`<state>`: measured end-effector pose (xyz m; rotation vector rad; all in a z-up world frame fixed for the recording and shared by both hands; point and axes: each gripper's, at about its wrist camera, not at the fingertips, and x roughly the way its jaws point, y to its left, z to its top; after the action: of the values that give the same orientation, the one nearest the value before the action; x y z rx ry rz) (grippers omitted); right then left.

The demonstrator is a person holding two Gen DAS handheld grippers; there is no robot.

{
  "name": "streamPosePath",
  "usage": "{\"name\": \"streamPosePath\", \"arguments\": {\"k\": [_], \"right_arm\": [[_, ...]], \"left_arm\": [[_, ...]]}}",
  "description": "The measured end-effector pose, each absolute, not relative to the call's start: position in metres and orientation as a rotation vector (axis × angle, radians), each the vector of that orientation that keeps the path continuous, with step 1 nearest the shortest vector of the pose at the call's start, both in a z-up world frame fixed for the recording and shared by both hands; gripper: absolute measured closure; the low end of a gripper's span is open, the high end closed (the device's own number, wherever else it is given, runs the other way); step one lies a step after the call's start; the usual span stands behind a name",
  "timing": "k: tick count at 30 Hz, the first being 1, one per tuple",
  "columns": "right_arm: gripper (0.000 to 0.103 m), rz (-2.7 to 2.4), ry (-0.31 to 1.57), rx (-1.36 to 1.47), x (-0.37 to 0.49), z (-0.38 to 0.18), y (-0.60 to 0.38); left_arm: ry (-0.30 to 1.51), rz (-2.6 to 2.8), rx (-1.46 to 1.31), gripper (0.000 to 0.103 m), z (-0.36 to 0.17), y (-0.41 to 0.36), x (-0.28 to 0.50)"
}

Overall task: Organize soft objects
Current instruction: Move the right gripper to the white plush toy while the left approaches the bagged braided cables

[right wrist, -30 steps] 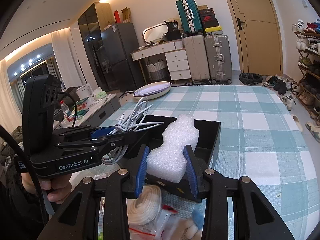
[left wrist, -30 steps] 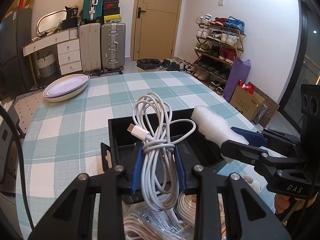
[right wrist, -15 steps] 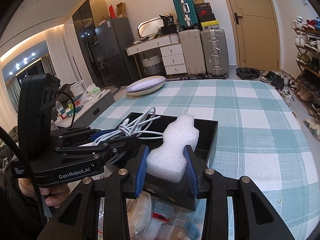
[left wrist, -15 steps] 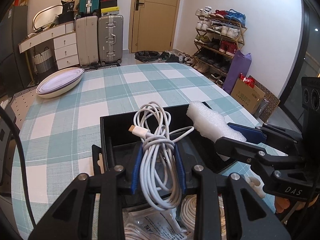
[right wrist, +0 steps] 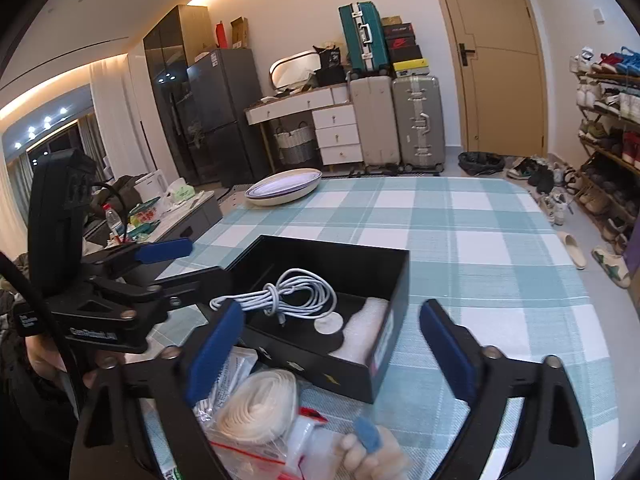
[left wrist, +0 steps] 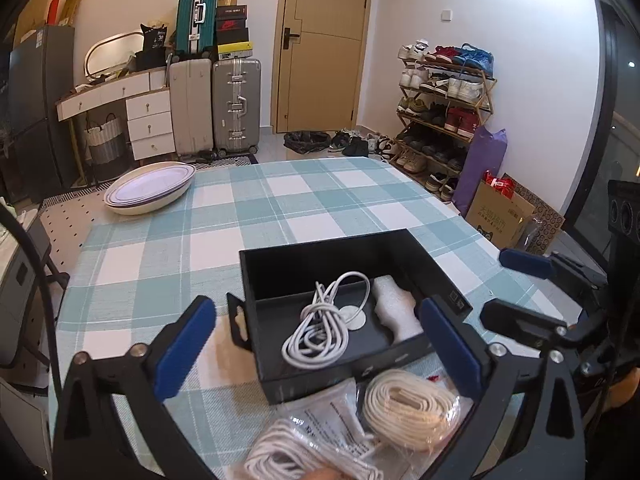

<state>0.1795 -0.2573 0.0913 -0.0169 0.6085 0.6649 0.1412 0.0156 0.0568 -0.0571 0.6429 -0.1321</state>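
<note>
Both the left gripper (left wrist: 316,344) and right gripper (right wrist: 332,348) had just spread wide and held nothing. The white cable (left wrist: 320,328) and foam piece (left wrist: 396,312) lay side by side inside the black box (left wrist: 320,252) on the checked tablecloth (left wrist: 240,216).

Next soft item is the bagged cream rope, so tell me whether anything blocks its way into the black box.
Nothing visible blocks it. The bagged cream rope lies just outside the near wall of the open-topped black box. Inside, the white cable and foam piece already take up part of the floor, so it may have to rest on them.
</note>
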Motion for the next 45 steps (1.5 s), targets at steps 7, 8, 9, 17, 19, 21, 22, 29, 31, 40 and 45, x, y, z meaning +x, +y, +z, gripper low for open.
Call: {"name": "streamPosePath", "arguments": {"k": [7,8,9,17,19,21,22,29,31,40,45], "right_arm": [[0.001,0.638,0.627,0.004,0.164,0.089,-0.280],[0.001,0.635,0.630,0.006,0.160,0.088,-0.284],[0.001,0.630,0.634,0.005,0.158,0.087,-0.286],[0.001,0.623,0.643,-0.025,0.136,0.080,-0.306],[0.001,0.623,0.649,-0.032,0.131,0.078,-0.309],[0.001,0.627,0.662,-0.034,0.128,0.074,-0.312],[0.001,0.623,0.666,-0.037,0.127,0.073,-0.313],[0.001,0.594,0.724,-0.062,0.128,0.057,-0.314],[0.001,0.585,0.733,-0.060,0.129,0.054,-0.314],[0.001,0.581,0.759,-0.074,0.130,0.044,-0.309],[0.001,0.572,0.782,-0.094,0.133,0.040,-0.306]], "left_arm": [[0.639,-0.094,-0.044,0.000,0.053,0.023,0.110],[0.640,-0.089,-0.045,0.000,0.052,0.024,0.106],[0.641,-0.081,-0.045,0.000,0.051,0.025,0.102],[0.655,-0.024,-0.046,0.000,0.038,0.031,0.081],[0.664,-0.012,-0.042,0.000,0.035,0.031,0.078],[0.667,-0.008,-0.033,0.000,0.033,0.031,0.074],[0.669,-0.002,-0.029,0.000,0.031,0.030,0.072],[0.692,0.006,-0.034,0.000,0.021,0.027,0.062],[0.702,-0.001,-0.041,0.000,0.018,0.025,0.060],[0.752,0.018,-0.042,0.000,0.005,0.019,0.064],[0.783,0.020,-0.069,0.000,-0.003,0.022,0.069]]}}
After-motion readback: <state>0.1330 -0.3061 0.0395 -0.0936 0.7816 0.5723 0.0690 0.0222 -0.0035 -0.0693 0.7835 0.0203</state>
